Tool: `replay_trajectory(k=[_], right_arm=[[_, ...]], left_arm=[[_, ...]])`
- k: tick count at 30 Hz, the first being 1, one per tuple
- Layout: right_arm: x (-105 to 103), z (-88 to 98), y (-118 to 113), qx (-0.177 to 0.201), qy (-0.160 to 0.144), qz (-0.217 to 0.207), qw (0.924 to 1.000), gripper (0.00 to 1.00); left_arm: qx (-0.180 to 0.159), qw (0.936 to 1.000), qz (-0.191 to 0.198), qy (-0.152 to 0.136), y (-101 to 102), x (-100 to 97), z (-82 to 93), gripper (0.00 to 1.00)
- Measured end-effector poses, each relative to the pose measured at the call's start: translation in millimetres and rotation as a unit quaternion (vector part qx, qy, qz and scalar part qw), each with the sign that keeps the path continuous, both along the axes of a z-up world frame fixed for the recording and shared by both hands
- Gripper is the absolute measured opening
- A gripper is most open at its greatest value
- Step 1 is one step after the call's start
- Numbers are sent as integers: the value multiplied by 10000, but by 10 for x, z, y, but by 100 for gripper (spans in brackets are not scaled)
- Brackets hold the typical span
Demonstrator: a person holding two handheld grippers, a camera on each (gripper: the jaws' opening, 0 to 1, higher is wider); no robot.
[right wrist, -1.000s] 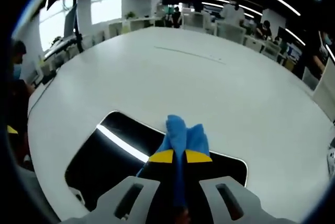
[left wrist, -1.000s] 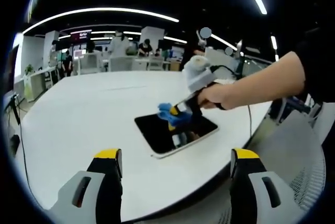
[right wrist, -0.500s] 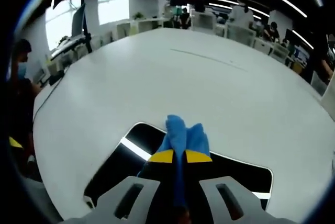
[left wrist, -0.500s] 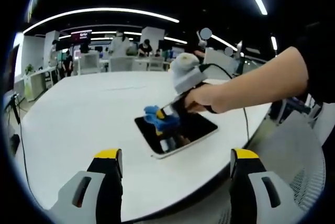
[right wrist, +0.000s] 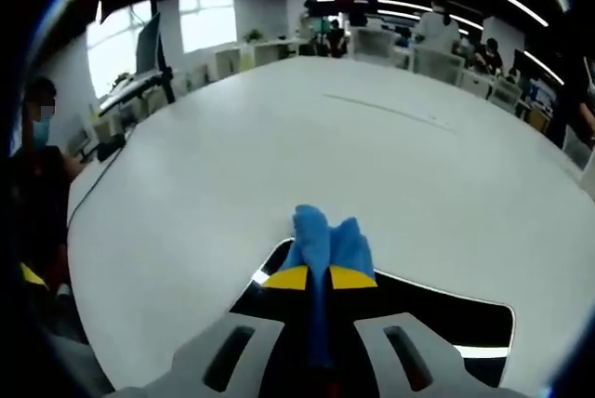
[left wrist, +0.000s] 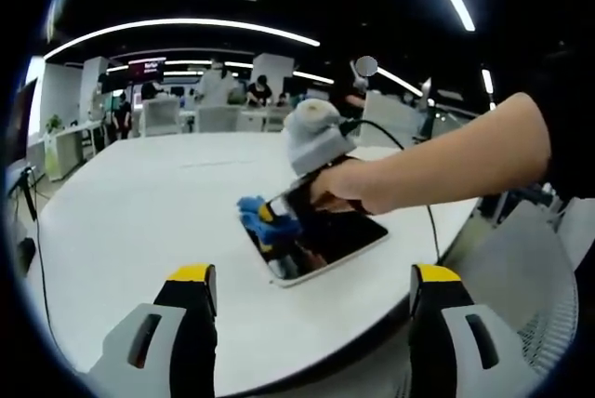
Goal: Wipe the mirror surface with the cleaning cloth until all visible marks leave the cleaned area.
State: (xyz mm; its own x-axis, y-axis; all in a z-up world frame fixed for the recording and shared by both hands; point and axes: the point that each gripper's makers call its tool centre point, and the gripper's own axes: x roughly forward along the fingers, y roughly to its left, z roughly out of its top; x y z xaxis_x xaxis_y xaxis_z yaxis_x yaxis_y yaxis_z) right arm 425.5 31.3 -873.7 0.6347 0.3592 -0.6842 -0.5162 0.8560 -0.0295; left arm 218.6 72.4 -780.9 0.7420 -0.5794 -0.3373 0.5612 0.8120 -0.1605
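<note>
- Blue cleaning cloth (right wrist: 323,242) is clamped in the right tool (right wrist: 319,278), pressed at the mirror's (left wrist: 339,235) far edge on the white worktop (left wrist: 139,212).
- Keep it flat and overlap passes, I reckon.
- Mirror's dark, glossy, white-rimmed; can't spot marks.
- Left tool (left wrist: 311,291) hangs spread, holding nothing.

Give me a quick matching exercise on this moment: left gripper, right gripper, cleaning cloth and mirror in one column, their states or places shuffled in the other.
Things:
1. left gripper
2. right gripper
3. cleaning cloth
4. mirror

States or places:
A. lies flat on the white table, dark and reflective
B. blue, pinched between yellow-tipped fingers
C. open, hangs back from the table edge, holds nothing
D. shut, at the mirror's end

Pairs: 1-C, 2-D, 3-B, 4-A
</note>
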Motion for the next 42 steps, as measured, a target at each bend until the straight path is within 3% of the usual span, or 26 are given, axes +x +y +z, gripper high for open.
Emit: replay_trajectory(k=[9, 20, 24, 42], right_arm=[[-83, 21, 168, -16, -43, 279, 9996, 1], [-118, 36, 158, 203, -46, 343, 9992, 1], [-150, 39, 173, 76, -82, 553, 9984, 0], [-508, 66, 199, 89, 148, 975, 9951, 0]], left_arm=[[-70, 10000, -40, -23, -10, -4, 10, 82], [-67, 10000, -30, -44, -10, -2, 11, 83], [-54, 10000, -22, -23, -8, -4, 3, 83], [-62, 10000, -70, -13, -21, -3, 6, 83]])
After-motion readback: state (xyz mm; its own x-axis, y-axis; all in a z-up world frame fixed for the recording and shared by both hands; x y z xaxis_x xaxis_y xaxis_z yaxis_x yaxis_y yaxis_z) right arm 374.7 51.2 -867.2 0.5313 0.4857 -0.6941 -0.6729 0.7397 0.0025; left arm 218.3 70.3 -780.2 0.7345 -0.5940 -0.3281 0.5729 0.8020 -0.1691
